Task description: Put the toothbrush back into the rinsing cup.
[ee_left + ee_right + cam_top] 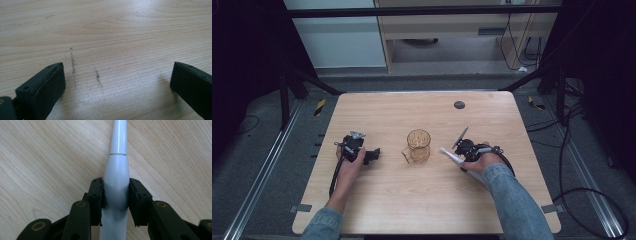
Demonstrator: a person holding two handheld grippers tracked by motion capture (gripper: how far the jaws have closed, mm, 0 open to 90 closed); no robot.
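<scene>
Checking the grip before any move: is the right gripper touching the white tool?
Touching. In the right gripper view, the right gripper has both black jaws pressed against the sides of the white tool, with no gap on either side.

My right gripper [115, 195] is squeezing a smooth white stick [117, 177]. My two black jaws come up from 6 o'clock and press on its fat part, one on each side. The white stick goes straight up toward 12 o'clock. It gets thinner as it goes, and there is a thin line across it where two parts join. Under it is the light wood table [45, 162], with wavy brown lines.
</scene>
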